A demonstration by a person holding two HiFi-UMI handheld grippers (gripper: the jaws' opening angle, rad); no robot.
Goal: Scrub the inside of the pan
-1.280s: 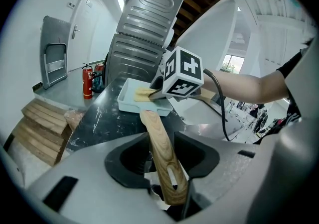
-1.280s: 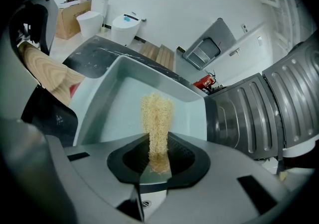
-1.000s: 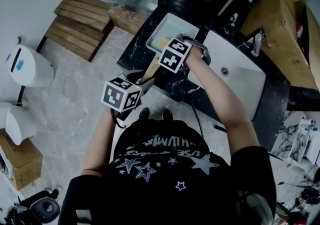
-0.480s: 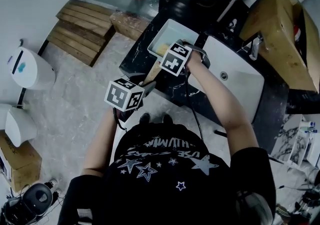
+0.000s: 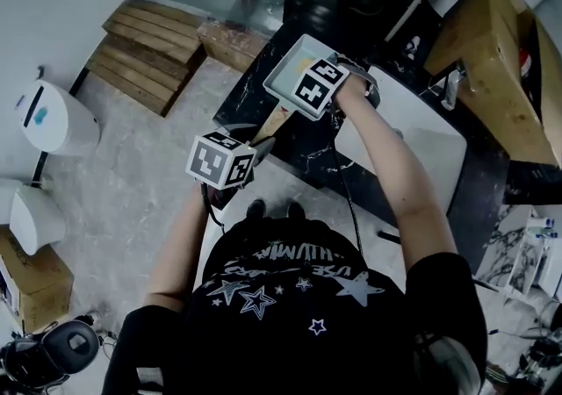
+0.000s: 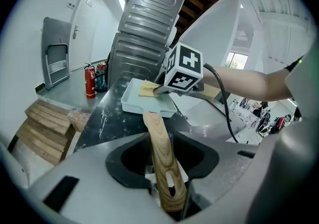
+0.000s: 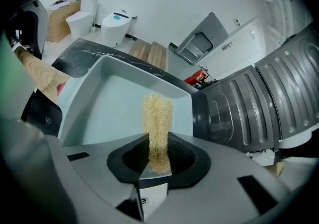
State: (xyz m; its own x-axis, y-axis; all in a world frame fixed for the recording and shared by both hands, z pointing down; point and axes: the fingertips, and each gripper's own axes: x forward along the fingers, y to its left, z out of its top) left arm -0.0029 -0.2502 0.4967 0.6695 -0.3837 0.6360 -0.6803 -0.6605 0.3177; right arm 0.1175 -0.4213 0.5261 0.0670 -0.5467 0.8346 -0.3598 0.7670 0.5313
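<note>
Pan [image 5: 279, 82] on the black marbled counter [image 5: 307, 149], beside its white sink [image 5: 430, 149]. Left gripper [image 6: 164, 168] clamps the pan's wooden handle [image 6: 155, 128]; right gripper [image 7: 158, 154] pinches a yellow scrubber [image 7: 157, 116] (inside the pan). Wooden pallet [image 5: 145, 51] lies beside the counter.

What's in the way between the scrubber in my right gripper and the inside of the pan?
Nothing visible. The scrubber in the right gripper faces the pan's bare pale inside directly.

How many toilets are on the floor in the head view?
2. One toilet stands at the left edge, near the wooden steps; the other toilet is below it in the picture, beside a cardboard box. Others may be out of frame.
</note>
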